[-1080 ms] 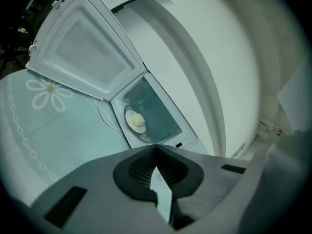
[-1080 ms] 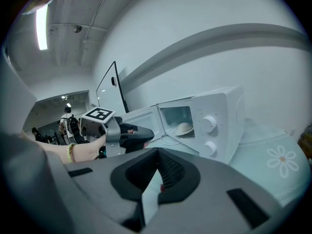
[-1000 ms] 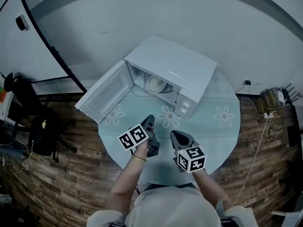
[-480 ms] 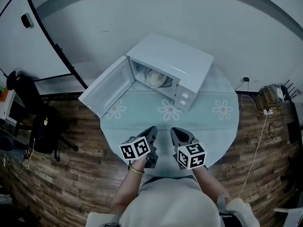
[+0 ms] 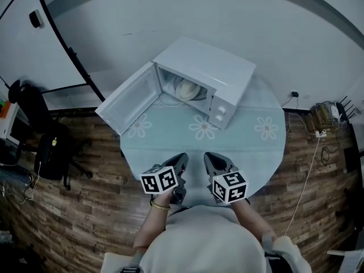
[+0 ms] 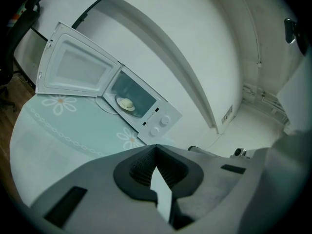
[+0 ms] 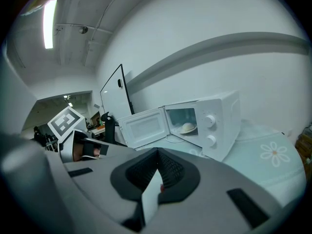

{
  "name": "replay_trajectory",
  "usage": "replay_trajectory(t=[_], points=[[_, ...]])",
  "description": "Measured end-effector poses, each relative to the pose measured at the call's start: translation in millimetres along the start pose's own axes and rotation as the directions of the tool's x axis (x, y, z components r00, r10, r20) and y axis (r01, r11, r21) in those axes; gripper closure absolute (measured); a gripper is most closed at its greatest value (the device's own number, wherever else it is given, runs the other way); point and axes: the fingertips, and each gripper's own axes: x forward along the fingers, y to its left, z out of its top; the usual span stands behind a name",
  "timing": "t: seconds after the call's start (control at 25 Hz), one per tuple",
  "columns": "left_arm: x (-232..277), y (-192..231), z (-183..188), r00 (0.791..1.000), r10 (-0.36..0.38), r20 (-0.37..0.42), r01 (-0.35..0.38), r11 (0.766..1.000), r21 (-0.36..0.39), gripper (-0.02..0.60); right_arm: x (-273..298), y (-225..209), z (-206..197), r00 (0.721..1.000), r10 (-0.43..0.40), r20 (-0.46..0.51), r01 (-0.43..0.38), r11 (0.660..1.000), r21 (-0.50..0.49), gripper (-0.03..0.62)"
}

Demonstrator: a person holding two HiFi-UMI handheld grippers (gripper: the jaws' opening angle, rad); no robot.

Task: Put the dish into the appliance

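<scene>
1. Pale round dish (image 5: pixel 187 89) with a domed lump on it sits inside the white box microwave oven (image 5: pixel 216 67). The white hinged door (image 5: pixel 128 104) is wide open.
2. Left hand-held gripper (image 5: pixel 181 159) and right hand-held gripper (image 5: pixel 209 158) both have jaws together and empty. They are at the near edge of the round pale-green flowered table (image 5: pixel 256 152), well apart from the oven.
3. Placement looks done, and the door likely comes next. Push its free edge with a closed tip and swing it smoothly without jolting the oven.
</scene>
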Motion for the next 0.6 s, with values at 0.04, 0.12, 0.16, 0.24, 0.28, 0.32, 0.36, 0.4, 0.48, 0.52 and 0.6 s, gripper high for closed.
replay_trajectory(t=[0.04, 0.12, 0.16, 0.24, 0.28, 0.32, 0.36, 0.4, 0.48, 0.52, 0.6], points=[[-0.6, -0.6, -0.3, 1.0, -0.003, -0.001, 0.003, 1.0, 0.002, 0.569, -0.7, 0.7, -0.5, 1.0, -0.001, 0.001, 0.001, 1.0, 0.001, 0.589], [-1.4, -1.0, -0.2, 1.0, -0.008, -0.002, 0.008, 1.0, 0.002, 0.569, -1.4, 2.7, -1.0, 1.0, 0.002, 0.002, -0.002, 1.0, 0.005, 0.589], [-1.3, -1.1, -0.2, 1.0, -0.009, -0.003, 0.009, 1.0, 0.003, 0.569, -1.5, 4.0, -1.0, 1.0, 0.006, 0.001, -0.006, 1.0, 0.006, 0.588], [-0.5, -1.4, -0.4, 1.0, -0.01, -0.008, 0.01, 1.0, 0.003, 0.569, -1.8, 6.7, -0.9, 1.0, 0.015, -0.002, -0.015, 1.0, 0.001, 0.589], [-0.2, -1.6, -0.5, 1.0, -0.01, -0.011, 0.01, 1.0, 0.004, 0.569, -1.9, 7.8, -0.8, 1.0, 0.016, -0.003, -0.016, 1.0, -0.004, 0.589], [0.0, -1.5, -0.6, 1.0, -0.01, -0.012, 0.01, 1.0, 0.006, 0.569, -1.9, 8.5, -0.8, 1.0, 0.016, -0.003, -0.016, 1.0, -0.009, 0.589], [-0.1, -1.3, -0.5, 1.0, -0.008, -0.013, 0.008, 1.0, 0.01, 0.569, -1.7, 9.1, -0.7, 1.0, 0.015, -0.004, -0.015, 1.0, -0.012, 0.589], [-0.3, -1.1, 0.0, 1.0, -0.006, -0.013, 0.006, 1.0, 0.013, 0.569, -1.4, 9.4, -0.6, 1.0, 0.013, -0.004, -0.014, 1.0, -0.013, 0.589], [-0.6, -0.6, 2.0, 1.0, -0.004, -0.011, 0.004, 1.0, 0.018, 0.569, -0.2, 10.0, 0.3, 1.0, 0.013, -0.005, -0.013, 1.0, -0.015, 0.589], [-0.8, -0.4, 3.3, 1.0, -0.004, -0.008, 0.004, 1.0, 0.017, 0.569, 0.4, 10.2, 0.9, 1.0, 0.013, -0.006, -0.013, 1.0, -0.016, 0.589], [-1.8, -0.4, 4.9, 1.0, -0.004, -0.004, 0.005, 1.0, 0.014, 0.569, 0.9, 10.8, 1.4, 1.0, 0.015, -0.008, -0.015, 1.0, -0.02, 0.589]])
